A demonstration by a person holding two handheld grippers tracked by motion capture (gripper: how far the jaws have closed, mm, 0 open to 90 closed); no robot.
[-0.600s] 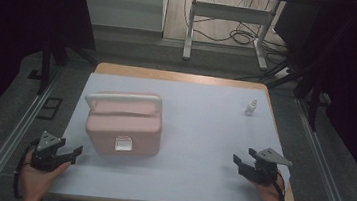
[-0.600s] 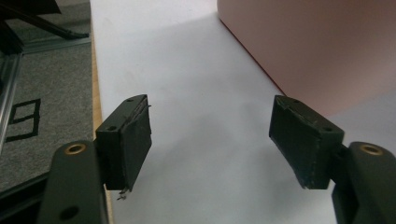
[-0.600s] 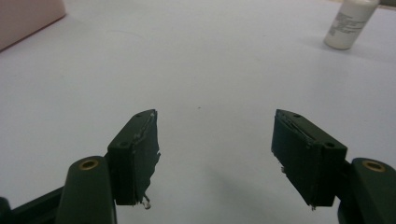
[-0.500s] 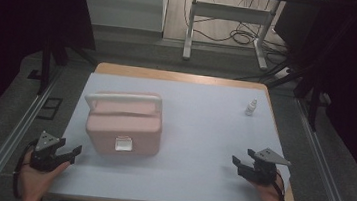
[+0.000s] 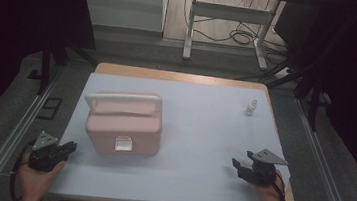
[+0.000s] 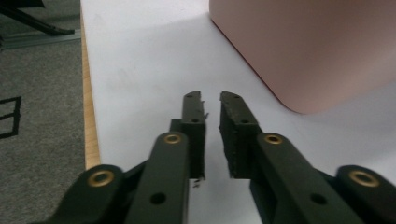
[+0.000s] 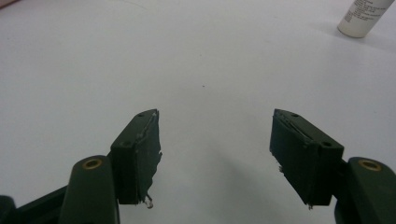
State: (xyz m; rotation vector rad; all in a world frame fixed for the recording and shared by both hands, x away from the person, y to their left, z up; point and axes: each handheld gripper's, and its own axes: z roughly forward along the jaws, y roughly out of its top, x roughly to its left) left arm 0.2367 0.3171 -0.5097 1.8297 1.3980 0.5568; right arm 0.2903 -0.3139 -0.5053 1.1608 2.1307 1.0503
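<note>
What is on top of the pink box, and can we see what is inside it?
On top of the pink box there is only its own pale handle, lying across the closed lid. The lid covers the inside, so its contents cannot be seen.

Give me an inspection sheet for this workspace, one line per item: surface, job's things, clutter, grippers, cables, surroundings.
Surface: wooden table under a white sheet.
Job's things: closed pink case, handle up, left of centre; small white bottle upright, far right.
Clutter: nothing seen.
Grippers: left gripper at the sheet's near left edge, jaws a narrow gap apart, empty; right gripper near right, jaws wide, empty.
Cables: loose cables on the floor beyond the table.
Surroundings: white cabinet, metal desk frame, dark curtains.
</note>
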